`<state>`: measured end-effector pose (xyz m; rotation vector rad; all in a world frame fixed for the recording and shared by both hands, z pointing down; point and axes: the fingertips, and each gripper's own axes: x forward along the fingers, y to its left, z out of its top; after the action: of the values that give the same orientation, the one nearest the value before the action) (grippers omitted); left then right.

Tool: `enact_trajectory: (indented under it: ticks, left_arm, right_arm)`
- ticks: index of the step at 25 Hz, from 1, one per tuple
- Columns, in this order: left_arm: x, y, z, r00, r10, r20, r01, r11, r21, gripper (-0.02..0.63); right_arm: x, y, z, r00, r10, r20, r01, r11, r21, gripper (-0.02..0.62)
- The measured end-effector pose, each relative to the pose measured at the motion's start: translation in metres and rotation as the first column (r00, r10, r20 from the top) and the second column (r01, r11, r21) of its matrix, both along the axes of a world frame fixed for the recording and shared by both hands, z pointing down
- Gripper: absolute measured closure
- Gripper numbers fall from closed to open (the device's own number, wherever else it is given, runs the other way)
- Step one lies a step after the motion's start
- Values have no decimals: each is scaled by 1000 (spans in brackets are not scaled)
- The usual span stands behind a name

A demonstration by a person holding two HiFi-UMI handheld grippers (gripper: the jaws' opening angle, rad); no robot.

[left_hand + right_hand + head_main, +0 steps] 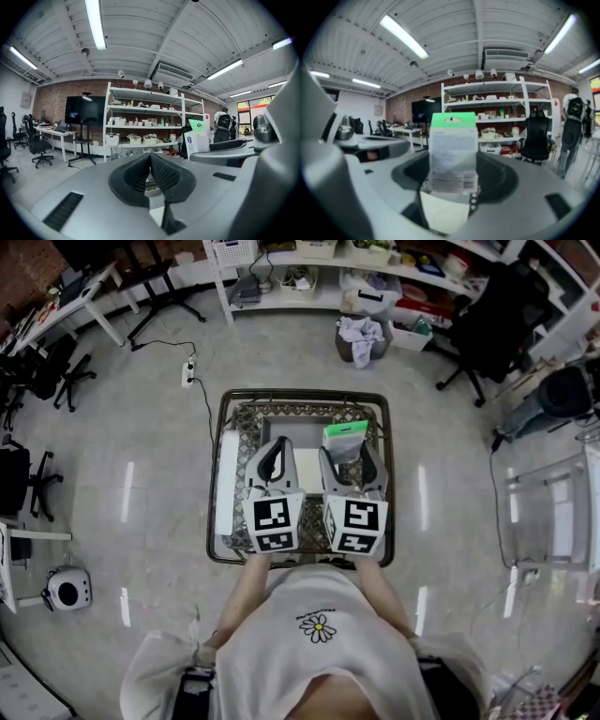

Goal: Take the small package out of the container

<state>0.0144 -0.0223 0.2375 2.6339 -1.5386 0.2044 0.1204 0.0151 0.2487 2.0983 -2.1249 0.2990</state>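
Your left gripper (278,448) is clenched shut on nothing. Your right gripper (349,460) clamps the small package (453,154) by its lower end, above the container (298,427). Extraction looks nearly complete. Next, carry it clear of the rim. Its long axis follows the jaws, with the green header pointing away from you.

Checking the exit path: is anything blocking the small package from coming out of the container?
Nothing visible does. The right gripper is shut on the green-topped small package, which it holds upright over the white container with open air above. The left gripper, jaws together and empty, sits to its left, apart from it.
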Motion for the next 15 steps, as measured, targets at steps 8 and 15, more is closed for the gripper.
enact_trajectory:
  ticks: [8,15]
  left_arm:
    - [1,-2,-2,1000,-6,-12,6,1000,6,581]
    - [-2,-4,-1,1000,-14,-14,14,1000,1,581]
  right_arm:
    - [-1,-2,-1,1000,3,0,-3,1000,11,284]
    - [-3,-1,-1,1000,3,1,-3,1000,12,284]
